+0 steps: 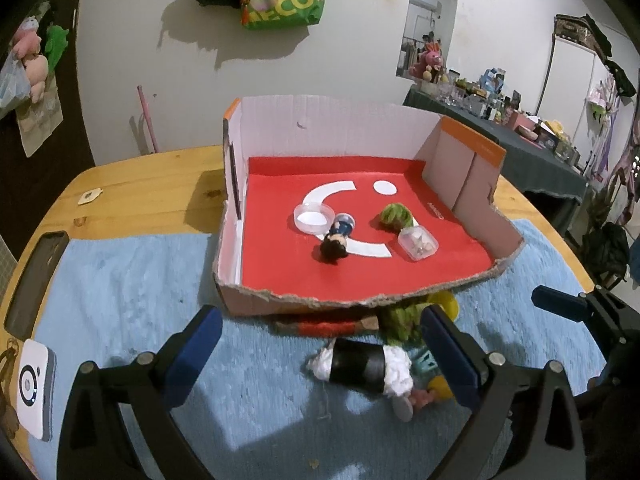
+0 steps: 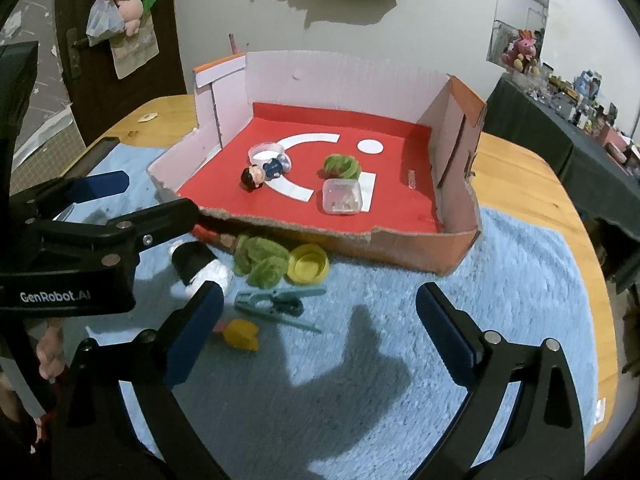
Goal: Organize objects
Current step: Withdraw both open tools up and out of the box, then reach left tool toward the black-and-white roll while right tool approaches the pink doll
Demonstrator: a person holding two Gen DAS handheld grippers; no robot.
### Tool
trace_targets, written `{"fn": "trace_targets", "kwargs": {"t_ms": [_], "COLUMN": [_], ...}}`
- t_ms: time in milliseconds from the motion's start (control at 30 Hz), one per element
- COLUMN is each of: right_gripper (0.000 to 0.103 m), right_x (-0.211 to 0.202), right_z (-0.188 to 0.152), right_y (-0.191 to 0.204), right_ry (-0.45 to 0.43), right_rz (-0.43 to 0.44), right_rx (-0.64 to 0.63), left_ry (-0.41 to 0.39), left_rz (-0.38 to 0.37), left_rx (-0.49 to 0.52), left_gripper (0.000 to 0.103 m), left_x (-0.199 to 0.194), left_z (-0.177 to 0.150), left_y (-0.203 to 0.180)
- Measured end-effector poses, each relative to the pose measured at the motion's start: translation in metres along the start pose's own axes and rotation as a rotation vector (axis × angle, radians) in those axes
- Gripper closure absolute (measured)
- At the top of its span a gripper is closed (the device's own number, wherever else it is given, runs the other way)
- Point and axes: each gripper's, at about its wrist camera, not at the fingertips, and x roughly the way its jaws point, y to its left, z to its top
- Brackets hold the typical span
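Note:
A black-and-white roll toy [image 1: 360, 368] lies on the blue towel [image 1: 120, 300] between the fingers of my left gripper [image 1: 320, 354], closer to the right finger. The jaws stand wide open and do not touch it. My right gripper [image 2: 320, 332] is open over bare towel, with a teal clip [image 2: 276, 304] and a yellow piece [image 2: 240, 334] by its left finger. Green fuzzy balls [image 2: 262, 260] and a yellow cap [image 2: 308, 266] lie in front of the cardboard box [image 1: 280, 298]. Inside the box are a figurine [image 1: 338, 240], a clear round tub [image 1: 314, 218], a green ball [image 1: 396, 218] and a clear case [image 1: 418, 244].
A dark phone [image 1: 36, 280] and a white device [image 1: 34, 388] lie at the table's left edge. A red and brown item [image 1: 328, 326] sticks out under the box front. The wooden table [image 2: 520, 168] ends to the right, with a cluttered dark side table [image 2: 580, 128] beyond.

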Motion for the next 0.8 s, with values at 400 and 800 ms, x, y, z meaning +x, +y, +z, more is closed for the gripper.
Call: {"fn": "trace_targets", "kwargs": {"t_ms": [400,800], "right_gripper": [0.005,0.004], "right_x": [-0.003,-0.001], "right_z": [-0.021,-0.035], "right_y": [0.009,0.020], "right_ry": [0.012,0.026], "right_rz": [0.011,0.025], "right_rx": [0.007,0.003], "left_ry": [0.022,0.049], "left_rz": [-0.006,-0.020], "left_rx": [0.028,0.016], "left_gripper": [0.002,0.002], "left_x": [-0.003,-0.001], "left_z": [-0.019,-0.034], "left_y": [-0.008,-0.003]}}
